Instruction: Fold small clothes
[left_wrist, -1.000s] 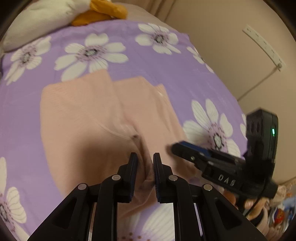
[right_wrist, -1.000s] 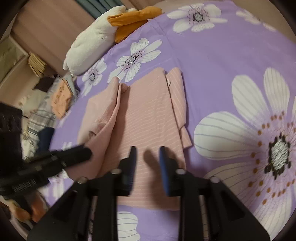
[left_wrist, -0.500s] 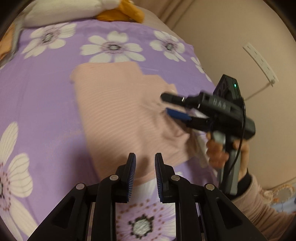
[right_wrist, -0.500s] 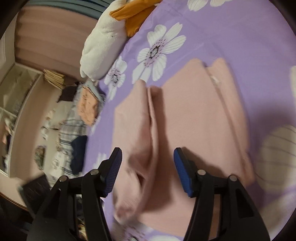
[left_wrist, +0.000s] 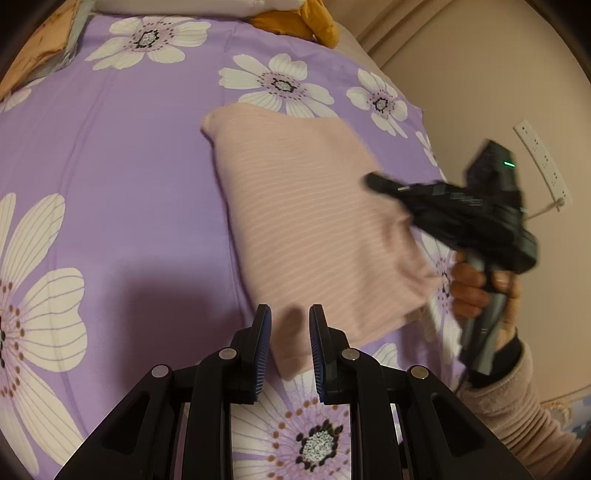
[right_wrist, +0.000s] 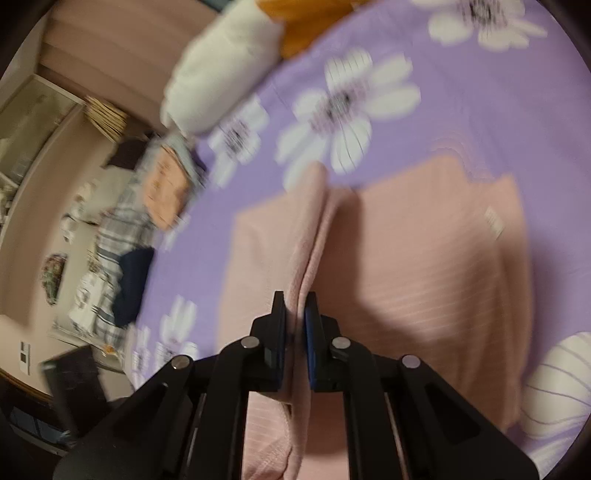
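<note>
Blur smears the right wrist view; room clutter there unreadable. One pink striped garment on the purple floral bedspread. Right gripper pinches a raised fold of it. Left gripper narrowly parted, gripping nothing, over the garment's near edge.

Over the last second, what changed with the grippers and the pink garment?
The right gripper opened wide around the raised fold of the pink garment, then clamped shut on it. The left gripper, which had pinched the cloth a second ago, let go and backed off toward the garment's near edge; nothing sits between its pads now. The purple floral sheet and the plush toy stayed put.
</note>
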